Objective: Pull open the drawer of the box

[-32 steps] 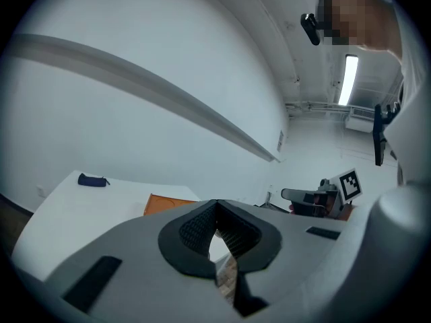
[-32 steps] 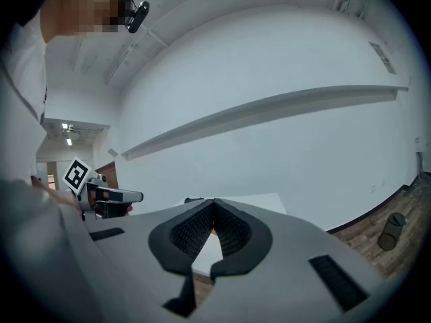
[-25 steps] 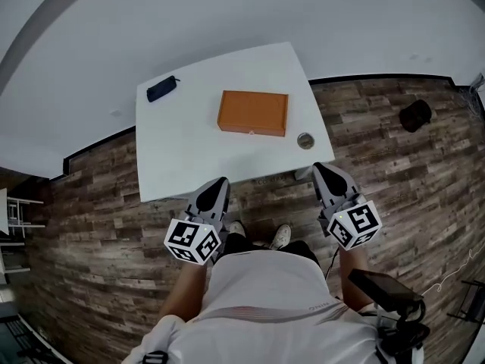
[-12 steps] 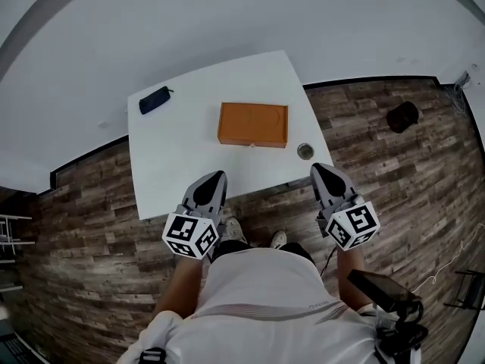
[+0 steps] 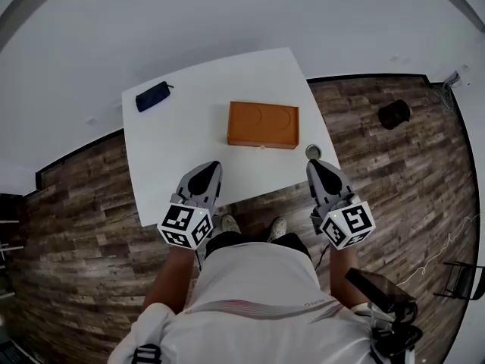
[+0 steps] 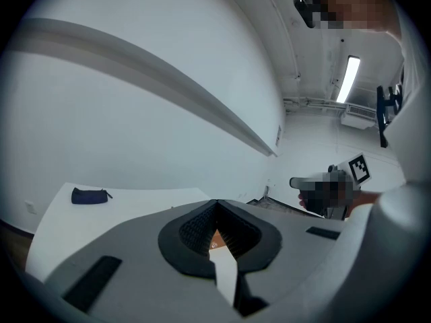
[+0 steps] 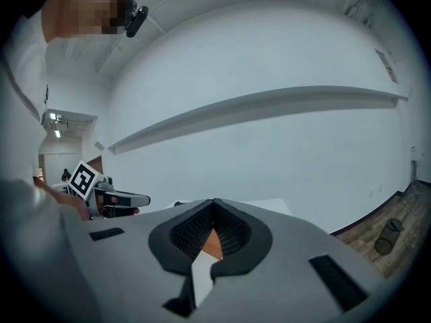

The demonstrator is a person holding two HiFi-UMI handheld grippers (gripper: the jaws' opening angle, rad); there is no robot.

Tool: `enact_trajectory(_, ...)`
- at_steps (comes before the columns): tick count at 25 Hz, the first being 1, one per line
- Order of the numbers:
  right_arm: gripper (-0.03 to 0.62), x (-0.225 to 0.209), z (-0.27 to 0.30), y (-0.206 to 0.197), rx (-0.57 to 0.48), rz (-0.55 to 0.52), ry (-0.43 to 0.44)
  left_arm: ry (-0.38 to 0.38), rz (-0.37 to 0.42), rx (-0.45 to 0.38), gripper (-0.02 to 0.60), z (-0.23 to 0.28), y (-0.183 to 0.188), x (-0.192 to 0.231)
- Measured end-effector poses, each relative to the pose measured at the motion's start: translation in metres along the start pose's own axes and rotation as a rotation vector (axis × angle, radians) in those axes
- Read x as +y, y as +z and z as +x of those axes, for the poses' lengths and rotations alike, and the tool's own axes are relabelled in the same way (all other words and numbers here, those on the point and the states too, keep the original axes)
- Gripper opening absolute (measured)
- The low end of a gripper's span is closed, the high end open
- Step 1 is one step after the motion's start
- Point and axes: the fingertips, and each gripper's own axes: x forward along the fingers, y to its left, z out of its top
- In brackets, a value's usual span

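Observation:
A flat orange box [image 5: 264, 125] lies on the white table [image 5: 178, 150], right of the middle, with a small silver knob [image 5: 262, 147] on its near side. My left gripper [image 5: 209, 167] is shut and empty over the table's near edge, short of the box and to its left. My right gripper [image 5: 315, 165] is shut and empty at the table's near right corner. In the left gripper view the jaws [image 6: 215, 204] meet, and a sliver of the box [image 6: 217, 237] shows through the gap behind them. The right gripper view shows its jaws [image 7: 214, 204] the same way, with the box [image 7: 212, 243] behind.
A dark blue pouch [image 5: 152, 95] lies at the table's far left corner. A small round tin [image 5: 314, 152] sits near the right edge, just ahead of my right gripper. A white wall stands behind the table. A black object [image 5: 394, 114] sits on the wood floor to the right.
Both grippers have moved forward toward the table, and the left one now reaches over its near edge. The jaws stay shut and the box has not moved on the table.

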Motion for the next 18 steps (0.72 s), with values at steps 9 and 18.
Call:
enact_trajectory(9, -0.002, -0.003, -0.001, 0.002, 0.002, -0.006, 0.013, -0.009, 0.002, 0.016, 0.011, 0.008, -0.017, -0.016)
enact_trajectory(18, -0.002, -0.019, -0.008, -0.021, 0.044, 0.018, -0.003, -0.003, 0.032, 0.173, 0.038, 0.068, -0.064, -0.017)
